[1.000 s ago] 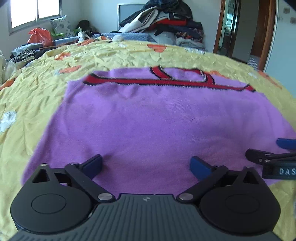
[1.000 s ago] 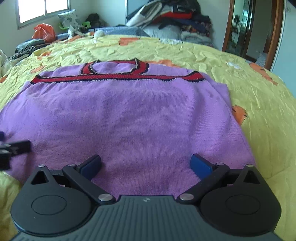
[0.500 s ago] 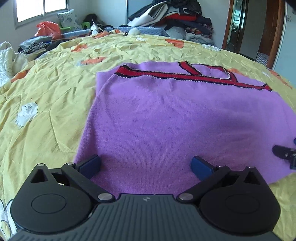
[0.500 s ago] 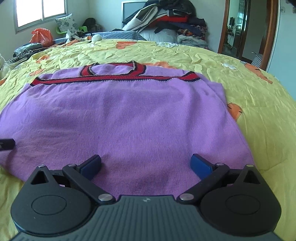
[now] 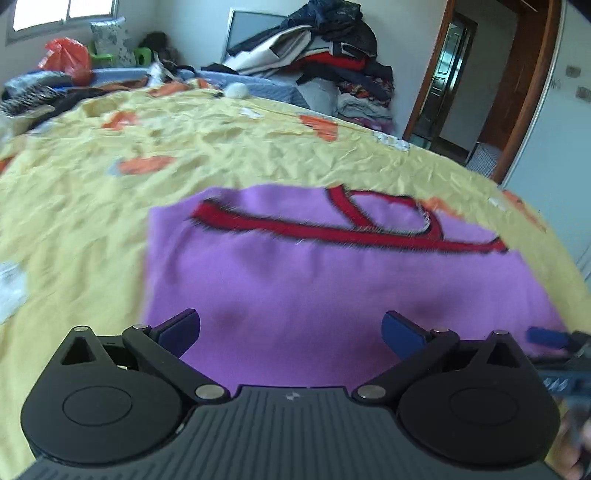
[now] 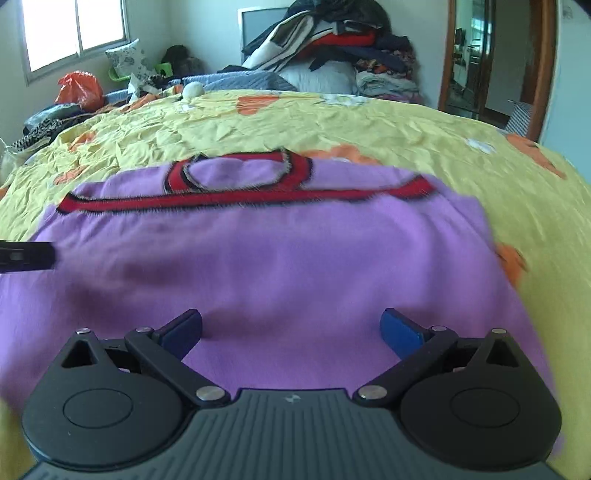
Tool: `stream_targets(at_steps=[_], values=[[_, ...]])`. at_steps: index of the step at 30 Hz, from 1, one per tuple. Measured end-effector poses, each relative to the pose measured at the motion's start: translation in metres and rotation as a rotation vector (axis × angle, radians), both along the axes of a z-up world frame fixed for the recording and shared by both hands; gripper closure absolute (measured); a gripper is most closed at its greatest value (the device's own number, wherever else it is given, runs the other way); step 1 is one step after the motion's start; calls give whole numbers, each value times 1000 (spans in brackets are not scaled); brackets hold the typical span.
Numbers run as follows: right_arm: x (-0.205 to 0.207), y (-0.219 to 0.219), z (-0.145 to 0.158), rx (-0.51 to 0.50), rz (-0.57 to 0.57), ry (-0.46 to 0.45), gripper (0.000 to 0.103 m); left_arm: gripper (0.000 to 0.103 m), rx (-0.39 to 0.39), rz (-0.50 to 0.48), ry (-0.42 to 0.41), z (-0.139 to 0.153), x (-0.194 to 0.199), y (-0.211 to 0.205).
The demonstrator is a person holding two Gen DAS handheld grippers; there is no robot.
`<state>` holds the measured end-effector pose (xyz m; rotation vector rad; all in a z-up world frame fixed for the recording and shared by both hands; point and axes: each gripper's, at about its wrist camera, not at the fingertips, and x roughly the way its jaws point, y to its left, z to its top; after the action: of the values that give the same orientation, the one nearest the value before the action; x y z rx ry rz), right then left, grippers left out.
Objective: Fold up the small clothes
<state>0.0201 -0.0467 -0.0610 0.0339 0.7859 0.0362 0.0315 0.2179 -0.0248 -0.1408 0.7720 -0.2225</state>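
Blue pads: we count two per gripper, four in all. Left gripper [image 5: 291, 328] jaws spread wide, nothing between them, poised over the near hem of one purple sweater [image 5: 332, 288]; contact with the knit cannot be judged. Right gripper [image 6: 291, 328] likewise wide apart and empty, over the same hem. The sweater lies flat on one yellow bedspread [image 6: 406, 140], red-trimmed collar at the far end. One heap of clothes [image 6: 332, 33] beyond.

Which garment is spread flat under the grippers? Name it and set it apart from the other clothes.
The purple sweater with red trim, spread flat on the yellow bedspread under both open grippers. The other clothes are heaped in a pile at the far end of the bed.
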Motion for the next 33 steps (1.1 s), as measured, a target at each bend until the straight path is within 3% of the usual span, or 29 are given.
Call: stream_targets(at_steps=[4, 7, 11, 13, 16, 20, 22, 25, 30, 33], values=[[44, 0, 0, -14, 6, 11, 0, 0, 72, 39, 54, -18, 49, -18], [71, -22, -4, -38, -2, 15, 0, 0, 181, 99, 52, -34, 65, -11], [84, -48, -2, -16, -26, 37, 0, 0, 166, 115, 58, -34, 68, 9], [74, -44, 9, -28, -13, 28, 0, 0, 125, 124, 79, -26, 69, 18], [50, -48, 2, -135, -21, 16, 0, 0, 78, 104, 64, -12, 59, 22], [22, -92, -11, -39, -44, 3, 0, 0, 127, 90, 128, -33, 55, 32], [11, -95, -5, -28, -66, 29, 0, 0, 121, 62, 90, -34, 46, 42], [-11, -72, 6, -59, -60, 20, 0, 0, 73, 60, 125, -29, 44, 56], [-40, -8, -1, 42, 78, 51, 0, 0, 73, 65, 138, -27, 58, 64], [-57, 41, -6, -36, 131, 17, 0, 0, 88, 54, 150, -29, 71, 64]])
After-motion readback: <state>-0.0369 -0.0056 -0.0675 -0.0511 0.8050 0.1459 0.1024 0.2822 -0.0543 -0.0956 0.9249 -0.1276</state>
